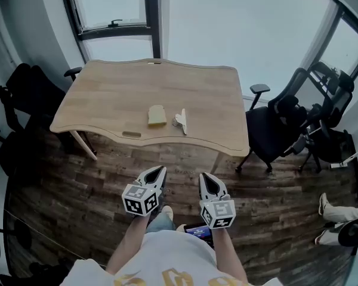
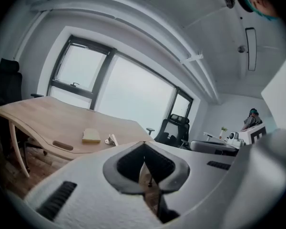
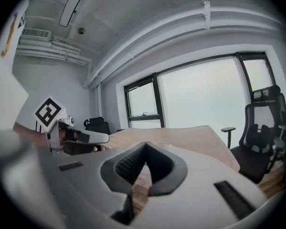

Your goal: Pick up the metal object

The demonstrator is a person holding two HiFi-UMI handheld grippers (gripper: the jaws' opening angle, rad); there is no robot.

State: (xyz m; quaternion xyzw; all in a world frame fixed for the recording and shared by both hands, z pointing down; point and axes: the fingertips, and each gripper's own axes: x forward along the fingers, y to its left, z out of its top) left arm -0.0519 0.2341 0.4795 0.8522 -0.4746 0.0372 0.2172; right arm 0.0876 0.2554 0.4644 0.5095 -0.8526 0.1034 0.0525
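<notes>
The metal object (image 1: pixel 181 121) (image 2: pixel 111 140) lies flat on the wooden table (image 1: pixel 119 88), near the table's front edge and toward its right half. No gripper touches it. Just beside it, on its left in the head view, lies 1 pale yellow block (image 1: pixel 157 115) (image 2: pixel 91 136); whether the 2 items touch cannot be told.

Left gripper (image 1: pixel 161 169) (image 2: pixel 144 144): jaws together at the tips, nothing between them. It is held in front of the person's body, over the wood floor (image 1: pixel 95 183), well apart from the table.

Right gripper (image 1: pixel 204 176) (image 3: pixel 145 144): jaws together at the tips, nothing between them. It is held beside the left gripper, equally short of the table.

A black office chair (image 1: pixel 274 124) stands at the table's right side, and a second black chair (image 1: pixel 24 94) at its left.
</notes>
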